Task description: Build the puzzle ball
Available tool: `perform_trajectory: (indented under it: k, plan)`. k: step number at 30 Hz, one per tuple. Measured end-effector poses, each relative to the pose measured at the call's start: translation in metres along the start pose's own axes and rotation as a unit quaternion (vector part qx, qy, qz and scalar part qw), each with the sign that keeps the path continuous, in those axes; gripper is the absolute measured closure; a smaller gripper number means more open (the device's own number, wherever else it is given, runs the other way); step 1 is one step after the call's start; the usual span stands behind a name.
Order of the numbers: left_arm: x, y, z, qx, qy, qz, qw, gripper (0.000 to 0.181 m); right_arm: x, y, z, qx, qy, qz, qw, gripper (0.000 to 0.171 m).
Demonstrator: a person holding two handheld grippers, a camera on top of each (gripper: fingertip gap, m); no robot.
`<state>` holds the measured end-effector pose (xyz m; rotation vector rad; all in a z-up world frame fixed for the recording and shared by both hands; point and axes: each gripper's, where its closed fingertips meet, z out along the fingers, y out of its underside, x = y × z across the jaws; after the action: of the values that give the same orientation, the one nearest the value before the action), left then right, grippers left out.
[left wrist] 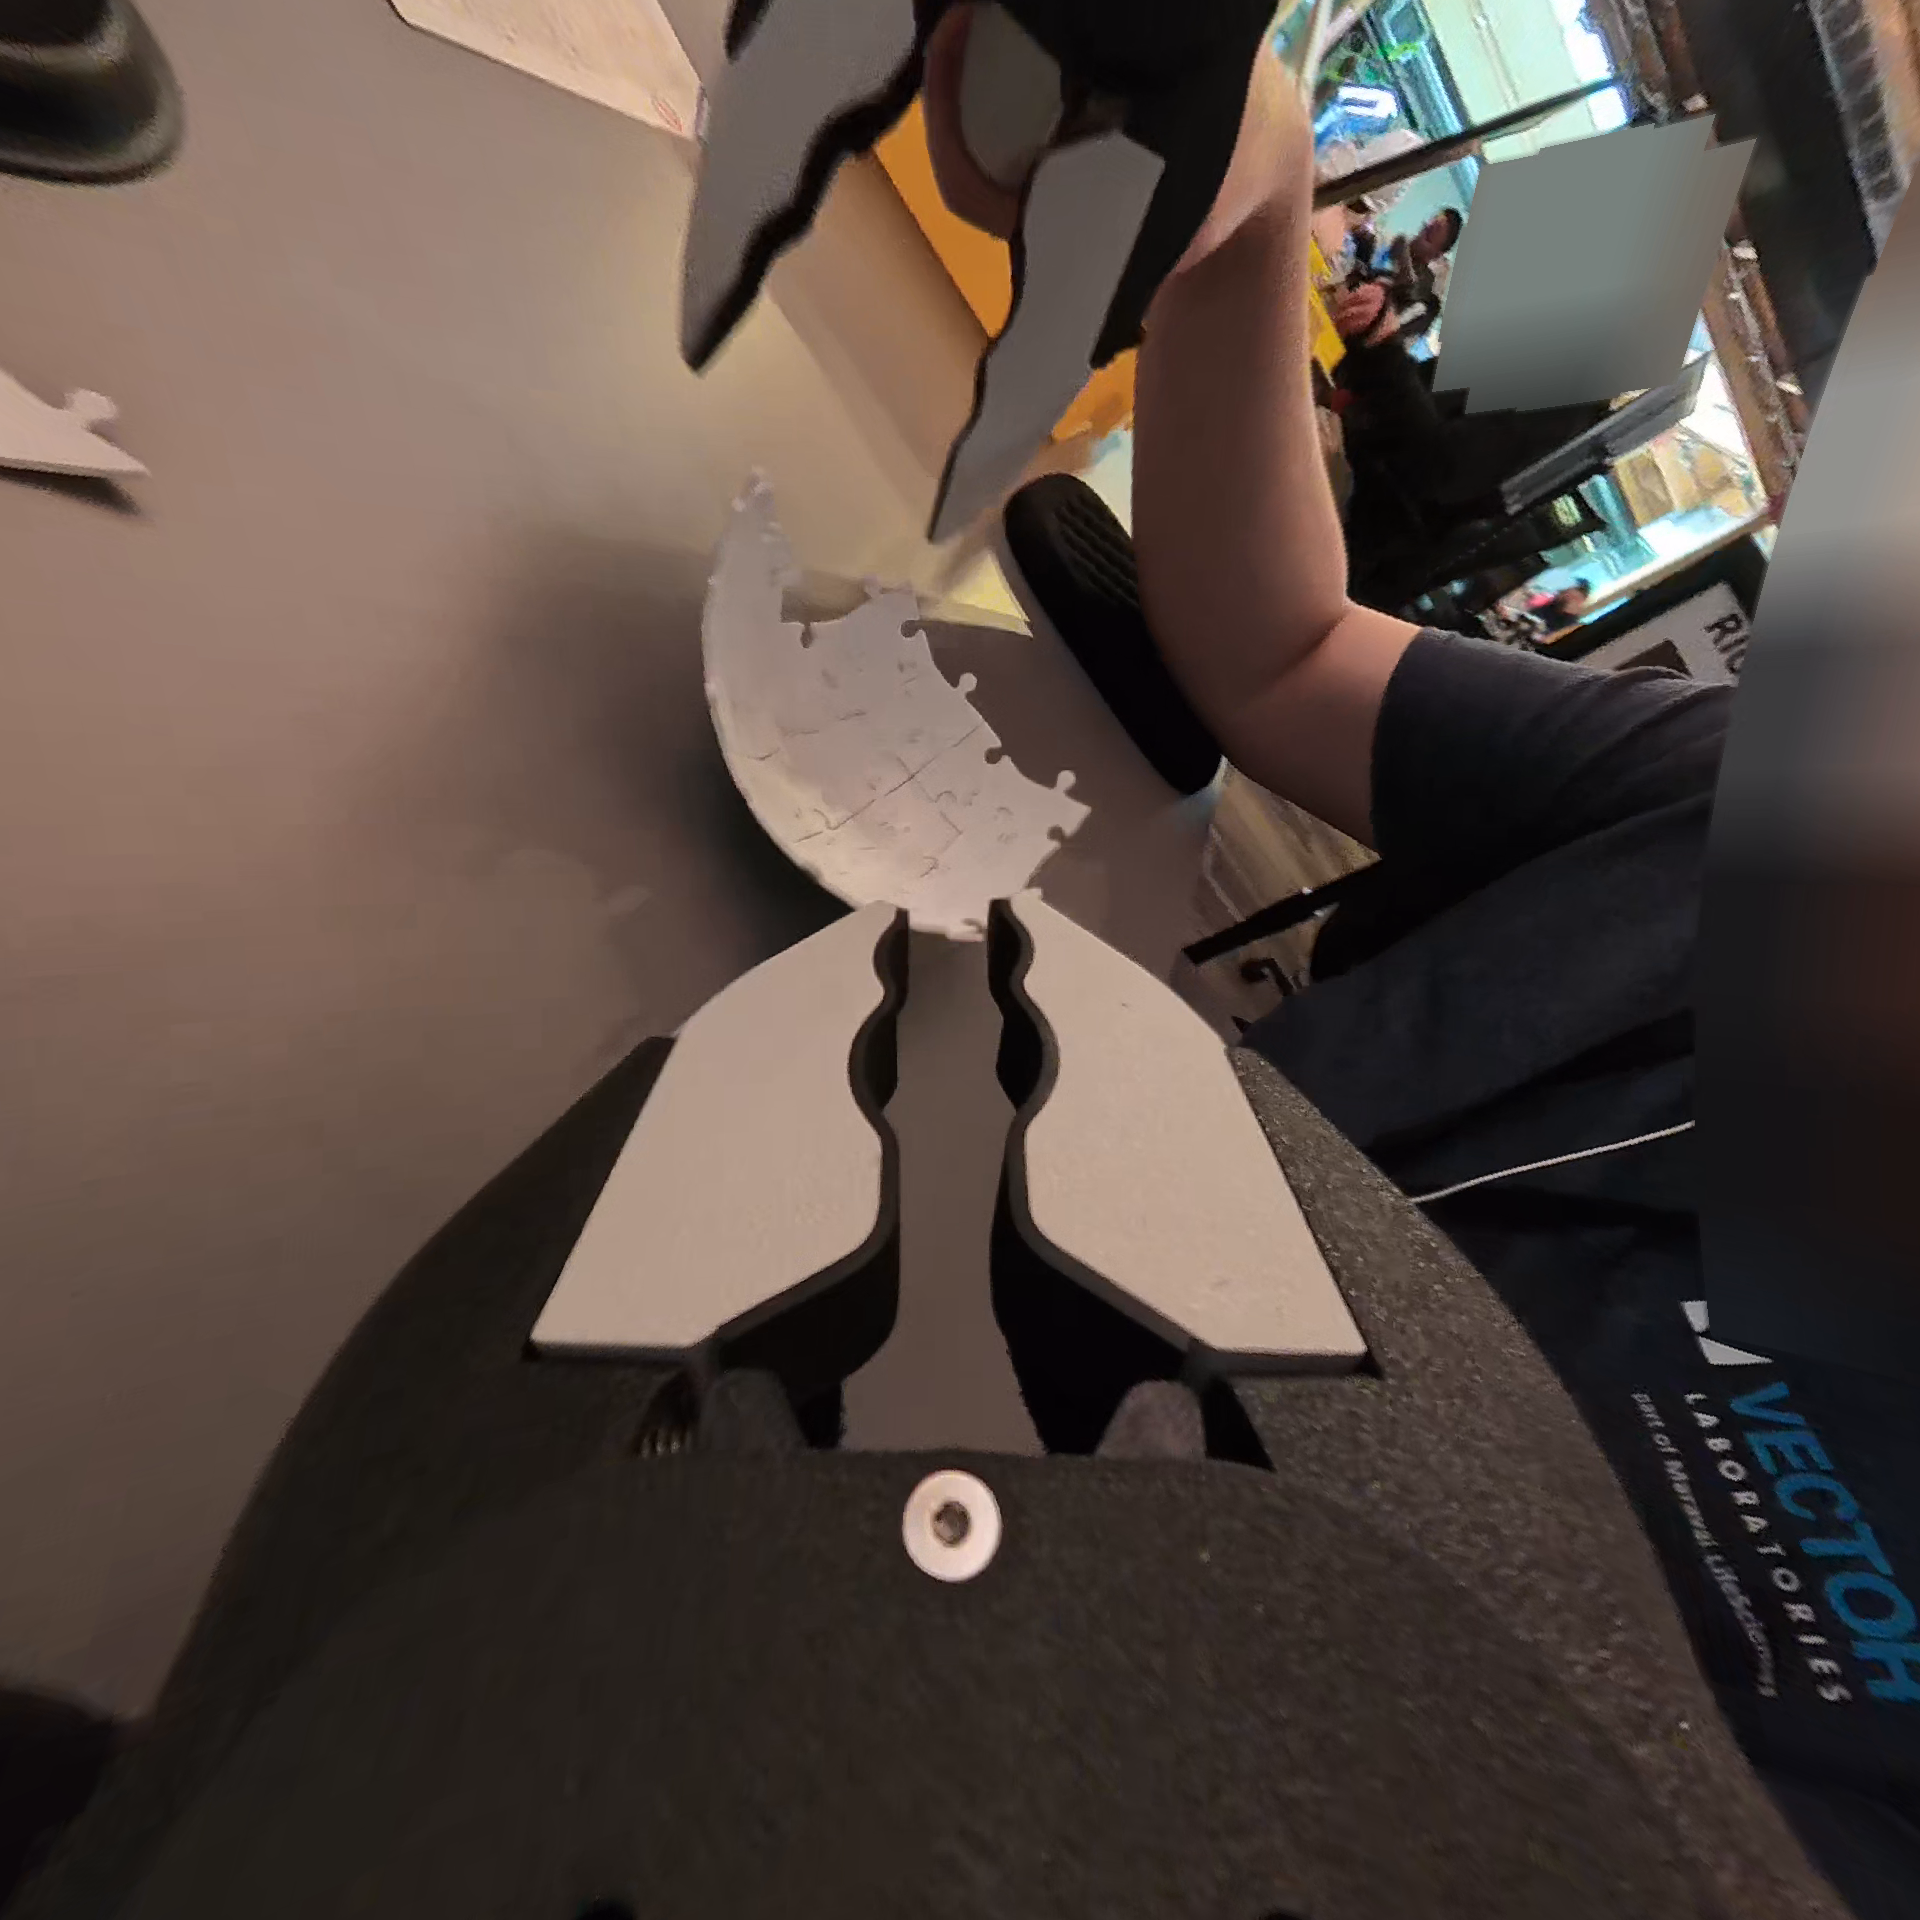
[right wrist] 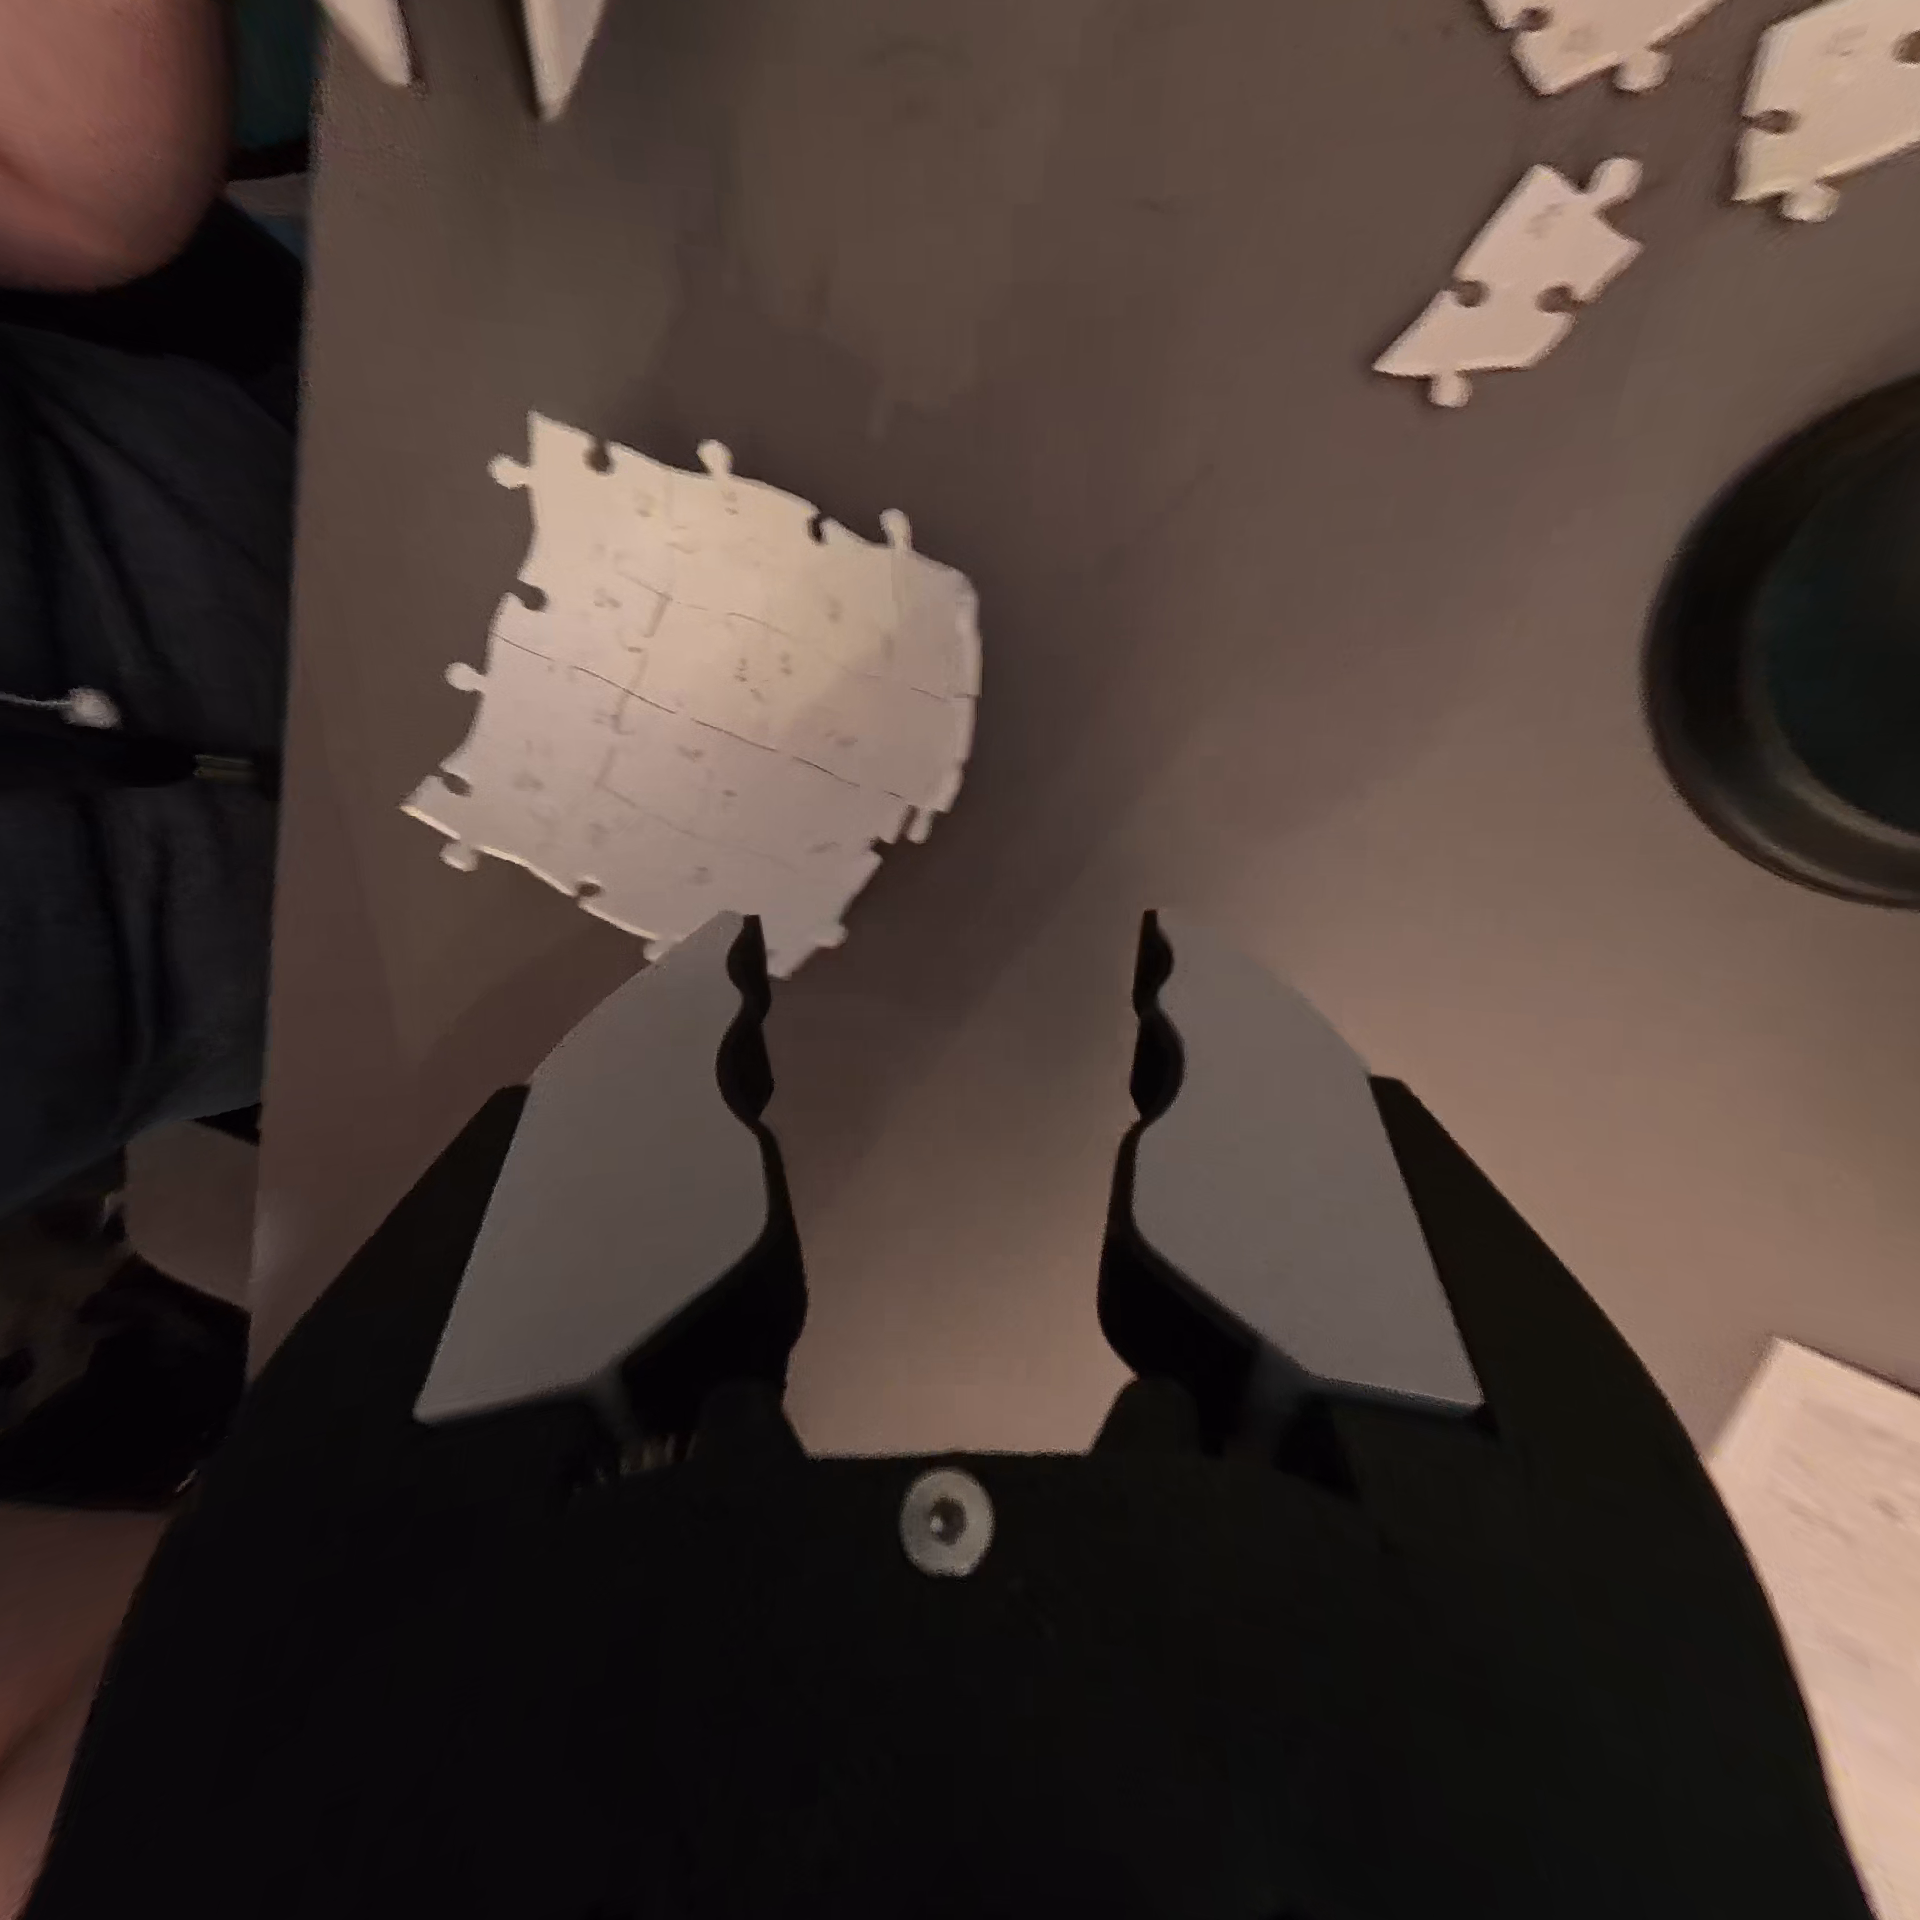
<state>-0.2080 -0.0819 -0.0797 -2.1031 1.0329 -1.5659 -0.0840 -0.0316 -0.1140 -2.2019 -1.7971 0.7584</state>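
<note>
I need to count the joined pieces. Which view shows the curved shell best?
The right wrist view: the shell faces the camera, seams visible. The left wrist view shows it edge-on, gripped by the left gripper.

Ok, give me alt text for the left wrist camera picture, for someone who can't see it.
The left gripper pinches the bottom edge of a curved white shell of joined puzzle pieces, held up over a grey table. The right gripper hangs open above it, empty, and one loose piece lies at far left.

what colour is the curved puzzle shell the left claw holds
White, with thin seams between its joined pieces; the curved puzzle shell shows best in the right wrist view.
</note>
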Motion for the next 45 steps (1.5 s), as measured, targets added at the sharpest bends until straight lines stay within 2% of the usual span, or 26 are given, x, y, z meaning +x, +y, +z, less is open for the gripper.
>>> perform_trajectory:
  k: [10,17,22,27,34,38,41,43,45]
  plan:
    - [-0.002,-0.008,-0.042,0.063,-0.042,0.017,0.997,0.166,-0.028,0.01,0.02,-0.035,-0.106,0.012,0.994,0.102]
    - [-0.01,-0.009,-0.053,0.09,-0.053,0.025,0.994,0.163,-0.034,0.006,0.018,-0.019,-0.132,0.009,0.991,0.102]
    - [-0.007,-0.023,-0.062,0.131,-0.046,0.05,0.989,0.162,-0.038,0.005,0.017,-0.016,-0.144,0.003,0.989,0.103]
    - [-0.011,-0.044,-0.08,0.196,-0.1,0.1,0.97,0.148,-0.039,0.006,0.018,-0.019,-0.148,0.002,0.989,0.103]
    - [-0.007,-0.058,-0.094,0.249,-0.13,0.156,0.947,0.134,-0.035,0.003,0.012,-0.005,-0.136,-0.001,0.991,0.104]
    - [-0.006,-0.062,-0.099,0.268,-0.144,0.176,0.936,0.129,-0.026,-0.015,-0.01,0.057,-0.092,-0.018,0.994,0.105]
    - [-0.004,-0.064,-0.101,0.276,-0.158,0.197,0.928,0.129,-0.018,-0.041,-0.044,0.153,-0.04,-0.047,0.986,0.108]
    - [-0.003,-0.067,-0.104,0.285,-0.172,0.214,0.918,0.128,-0.012,-0.061,-0.074,0.237,0.016,-0.076,0.968,0.109]
    - [0.001,-0.069,-0.107,0.299,-0.186,0.232,0.907,0.128,-0.008,-0.079,-0.111,0.329,0.082,-0.107,0.935,0.111]
